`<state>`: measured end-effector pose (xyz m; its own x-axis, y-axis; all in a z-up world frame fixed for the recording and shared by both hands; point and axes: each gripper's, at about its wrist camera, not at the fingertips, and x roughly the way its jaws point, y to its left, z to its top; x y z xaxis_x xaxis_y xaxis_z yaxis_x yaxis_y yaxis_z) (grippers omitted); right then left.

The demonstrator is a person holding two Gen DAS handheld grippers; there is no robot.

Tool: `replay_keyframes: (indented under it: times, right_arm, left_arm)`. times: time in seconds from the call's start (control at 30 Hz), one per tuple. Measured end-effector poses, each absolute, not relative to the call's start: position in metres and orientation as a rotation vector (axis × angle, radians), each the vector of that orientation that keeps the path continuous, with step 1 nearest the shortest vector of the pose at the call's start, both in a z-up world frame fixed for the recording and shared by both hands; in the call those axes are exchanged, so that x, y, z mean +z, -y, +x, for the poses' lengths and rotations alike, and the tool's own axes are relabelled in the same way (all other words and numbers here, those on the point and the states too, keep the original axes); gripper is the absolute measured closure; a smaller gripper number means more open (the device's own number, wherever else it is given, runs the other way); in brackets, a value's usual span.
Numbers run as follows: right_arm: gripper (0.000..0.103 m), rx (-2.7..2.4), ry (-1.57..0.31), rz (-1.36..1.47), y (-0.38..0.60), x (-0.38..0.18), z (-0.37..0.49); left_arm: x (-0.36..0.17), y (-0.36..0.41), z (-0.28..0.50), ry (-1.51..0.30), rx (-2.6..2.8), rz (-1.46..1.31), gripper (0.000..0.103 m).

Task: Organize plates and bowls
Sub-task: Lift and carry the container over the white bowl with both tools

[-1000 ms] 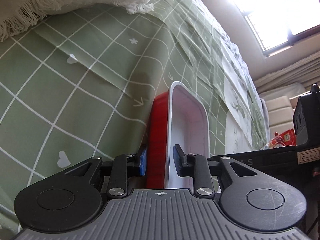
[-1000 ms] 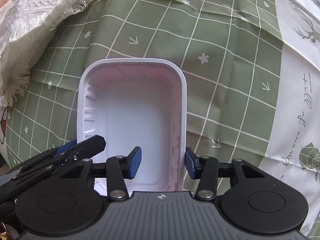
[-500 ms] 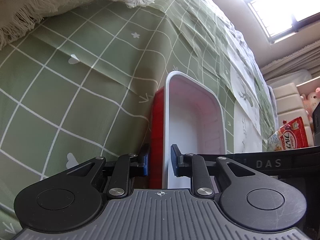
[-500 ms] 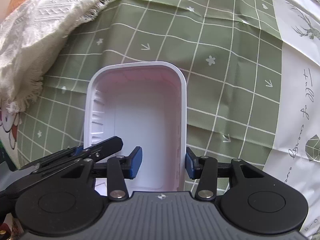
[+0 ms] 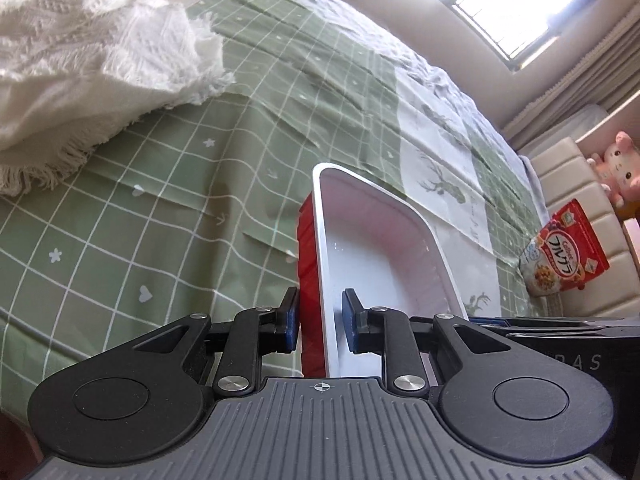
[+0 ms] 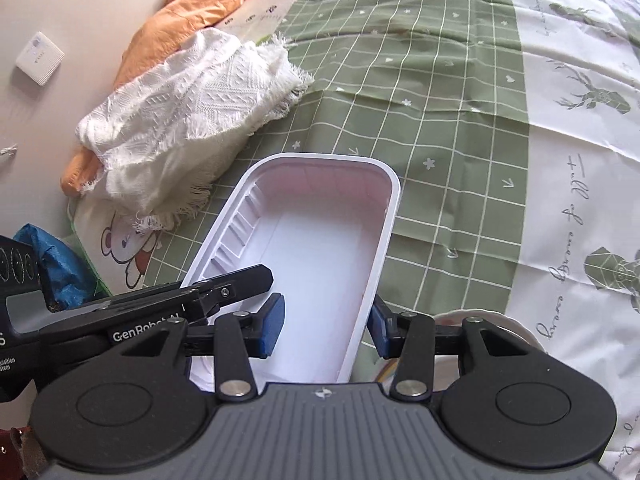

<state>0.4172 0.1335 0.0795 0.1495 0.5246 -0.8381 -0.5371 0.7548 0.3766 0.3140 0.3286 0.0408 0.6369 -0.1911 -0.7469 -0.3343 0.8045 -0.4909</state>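
A rectangular dish [image 5: 380,264], red outside and white inside, hangs in the air above the green checked tablecloth [image 5: 160,220]. My left gripper [image 5: 320,324] is shut on the dish's left wall, one pad on the red outside and one on the white inside. In the right wrist view the same dish [image 6: 320,248] shows its white inside. My right gripper [image 6: 326,326] is shut on its right wall, with one pad inside and one outside the rim. The left gripper's fingers [image 6: 224,284] reach in at the dish's left rim.
A white fringed cloth [image 6: 192,100] lies on an orange one [image 6: 188,8] at the table's far left. A white bowl's rim [image 6: 516,326] shows under my right gripper. A snack bag [image 5: 564,256] and a pink plush toy [image 5: 618,168] sit on a cushioned seat beyond the table.
The left jaws closed onto the dish's wall. Both grippers then rose with the dish, so the tablecloth now lies farther below and more of the room shows.
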Motion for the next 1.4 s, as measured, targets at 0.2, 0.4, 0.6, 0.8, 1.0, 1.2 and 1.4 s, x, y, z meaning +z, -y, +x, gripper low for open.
replay_keyframes:
  times: [0.2,0.4,0.6,0.8,1.0,1.2,1.4]
  right_arm:
    - [0.058,0.753,-1.110,0.065,-0.054,0.090,0.386]
    - [0.058,0.715,-1.075,0.067,-0.007,0.070,0.359]
    - [0.058,0.704,-1.074,0.071,0.009,0.054,0.347]
    - [0.058,0.689,-1.113,0.096,0.020,0.042,0.355]
    - [0.058,0.679,-1.136,0.123,0.026,0.033,0.365]
    - [0.058,0.684,-1.139,0.154,0.026,0.029,0.376]
    - [0.058,0.676,-1.149,0.164,0.019,0.027,0.392]
  left_arm:
    - [0.065,-0.263,0.297,-0.859,0.004,-0.561,0.079]
    - [0.052,-0.213,0.289,-0.905,-0.052,-0.500,0.079]
    - [0.039,-0.197,0.290,-0.964,-0.072,-0.475,0.079]
    - [0.028,-0.188,0.295,-1.013,-0.114,-0.463,0.079]
    - [0.024,-0.193,0.298,-1.025,-0.142,-0.489,0.079]
    - [0.025,-0.209,0.301,-1.008,-0.133,-0.521,0.079]
    - [0.024,-0.219,0.318,-1.000,-0.144,-0.554,0.079]
